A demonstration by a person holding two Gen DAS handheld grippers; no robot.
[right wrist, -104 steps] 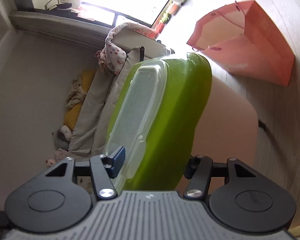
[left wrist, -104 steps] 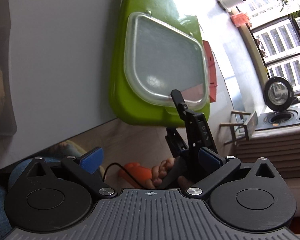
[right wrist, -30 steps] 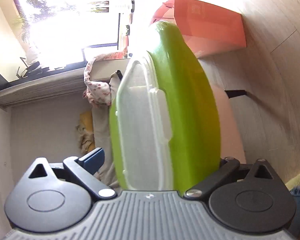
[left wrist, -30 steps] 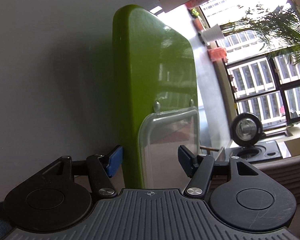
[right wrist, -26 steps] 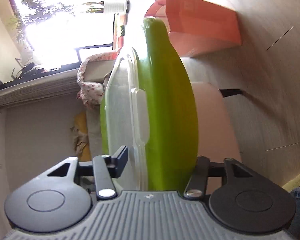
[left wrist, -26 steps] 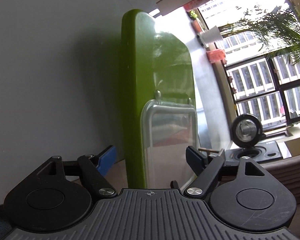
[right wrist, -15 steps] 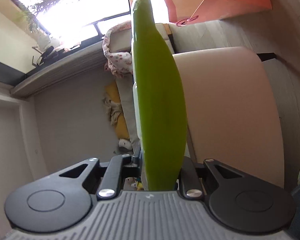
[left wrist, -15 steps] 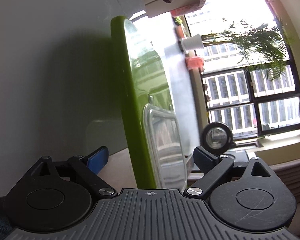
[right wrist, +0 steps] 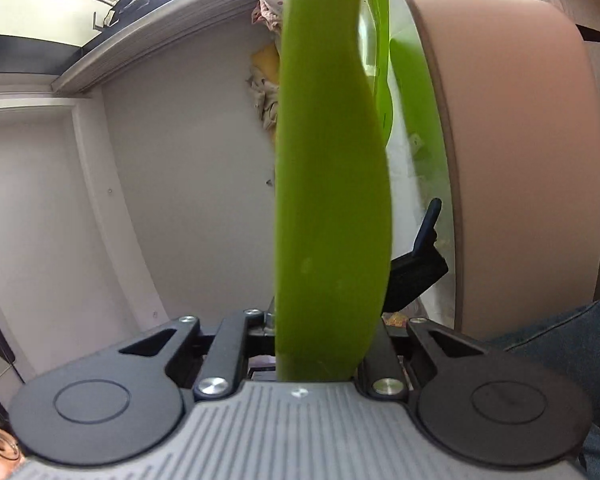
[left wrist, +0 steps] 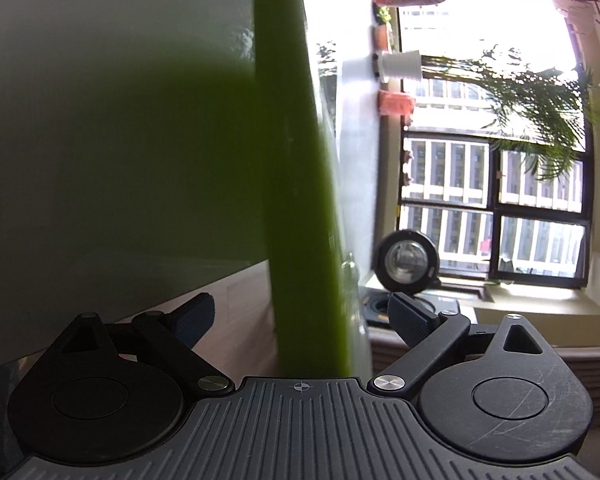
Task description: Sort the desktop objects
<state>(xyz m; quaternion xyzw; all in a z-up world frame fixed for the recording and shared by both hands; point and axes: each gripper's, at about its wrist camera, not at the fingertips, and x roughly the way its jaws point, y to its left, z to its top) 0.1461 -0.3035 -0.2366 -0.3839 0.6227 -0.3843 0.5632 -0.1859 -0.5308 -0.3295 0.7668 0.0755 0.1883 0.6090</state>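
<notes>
A green tray (left wrist: 296, 200) stands edge-on in both views, with a clear lid (left wrist: 356, 312) against its right face in the left wrist view. My left gripper (left wrist: 304, 320) is open; the tray's edge runs between its blue pads without touching either. In the right wrist view my right gripper (right wrist: 324, 328) is shut on the green tray (right wrist: 332, 200), its jaws pressed against both faces. A black finger of the left gripper (right wrist: 420, 256) shows just right of the tray. The tray hides most of the lid.
A white tabletop (left wrist: 100, 80) fills the left of the left wrist view. A round black device (left wrist: 406, 260) sits by the window at the right. A beige chair back (right wrist: 520, 160) and a person's jeans leg (right wrist: 572, 344) lie right of the tray.
My right gripper closed on the tray's edge and tilted upward. My left gripper spread its fingers off the tray and lid. The tray now shows edge-on in both views.
</notes>
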